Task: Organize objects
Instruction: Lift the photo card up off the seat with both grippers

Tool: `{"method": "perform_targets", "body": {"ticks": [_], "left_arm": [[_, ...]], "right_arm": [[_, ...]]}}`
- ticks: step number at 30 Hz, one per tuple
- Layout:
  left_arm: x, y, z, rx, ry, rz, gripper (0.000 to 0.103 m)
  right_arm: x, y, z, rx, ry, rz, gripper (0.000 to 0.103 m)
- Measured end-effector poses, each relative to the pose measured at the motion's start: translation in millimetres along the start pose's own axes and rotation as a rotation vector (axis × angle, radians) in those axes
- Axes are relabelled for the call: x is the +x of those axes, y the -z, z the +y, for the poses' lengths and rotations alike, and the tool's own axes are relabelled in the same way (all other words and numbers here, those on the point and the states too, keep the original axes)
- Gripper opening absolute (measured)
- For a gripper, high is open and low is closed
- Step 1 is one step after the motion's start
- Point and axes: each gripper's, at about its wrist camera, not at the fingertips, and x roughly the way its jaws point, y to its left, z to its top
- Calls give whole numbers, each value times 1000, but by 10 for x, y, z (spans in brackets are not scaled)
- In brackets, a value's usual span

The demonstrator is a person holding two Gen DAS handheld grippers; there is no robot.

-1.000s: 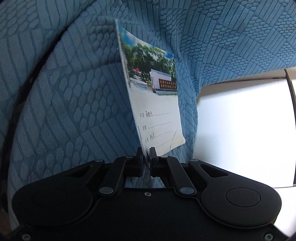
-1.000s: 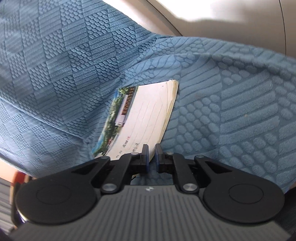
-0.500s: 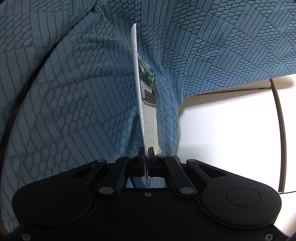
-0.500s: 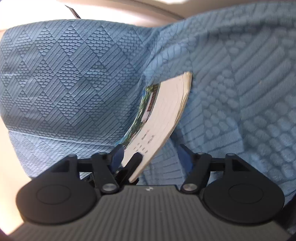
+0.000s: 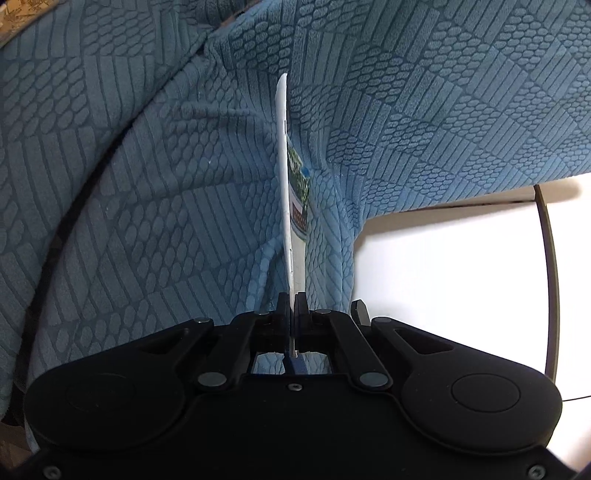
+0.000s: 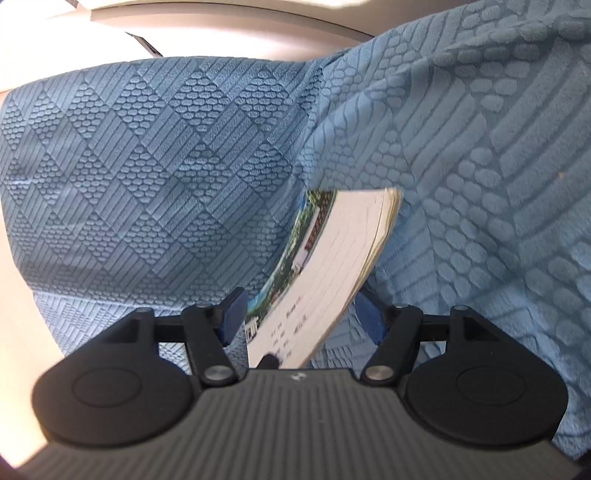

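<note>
A thin notebook (image 5: 291, 206) with a white cover and a photo of trees and a building stands on edge, seen edge-on in the left wrist view. My left gripper (image 5: 292, 306) is shut on its near edge. In the right wrist view the notebook (image 6: 325, 266) tilts up to the right between my right gripper's (image 6: 301, 314) spread blue fingers (image 6: 231, 314). The right gripper is open and does not clamp it. The notebook's far end rests in the crease of a blue textured sofa (image 5: 147, 184).
The blue patterned sofa cover (image 6: 147, 166) fills both views. A bright white surface (image 5: 443, 258) with a dark thin bar (image 5: 548, 266) lies to the right of the sofa in the left wrist view. A pale wall edge (image 6: 221, 22) shows above the sofa.
My right gripper has opened and let go of the notebook. My left gripper has turned the notebook from face-on to edge-on, still gripping it.
</note>
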Motion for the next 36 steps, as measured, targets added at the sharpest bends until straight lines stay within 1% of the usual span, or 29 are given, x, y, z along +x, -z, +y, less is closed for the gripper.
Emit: {"method": "perform_targets", "body": {"ticks": [4,6,8,10,11,13,15,17,18,19,20,23,28,36], "left_arm": [[-29,-53,22,-9,4,-6,1],[-43,-68,39,-12,-1,-7,0],[-47,-89,44,-10,-5,-9,1],[-55,-106,48,-8,-8,-12,0],[-58,-112,52,-8,-7,-13,0],[-71,-121,64,-10,-8,-14,0],[-78,-123,79,-15,-6,-11,0],[-92,-116,89,-18,-5,-9,0],[-108,-107,96,-17,-4,-8,1],[-117,-100,96,-16,-6,-9,1],[-124,-95,93,-15,-8,-8,1],[-155,-76,85,-11,-8,-11,1],[-251,-32,65,-3,-9,-17,1],[-460,30,43,23,-6,-6,1]], "right_arm": [[71,-41,8,-12,20,-14,66],[86,-56,-9,-11,39,-28,63],[90,-61,-4,-26,71,-50,55],[104,-66,2,-46,98,-59,51],[104,-66,-2,-48,101,-63,46],[109,-69,-5,-54,115,-65,41],[121,-71,-23,-36,100,-43,39],[126,-59,1,-51,85,-32,26],[122,-44,32,-73,93,-31,22],[125,-34,53,-89,103,-28,14],[119,-28,64,-96,106,-25,10],[68,-8,114,-117,87,-30,7],[-30,44,239,-177,57,-42,6],[-167,235,387,-230,96,-57,6]]}}
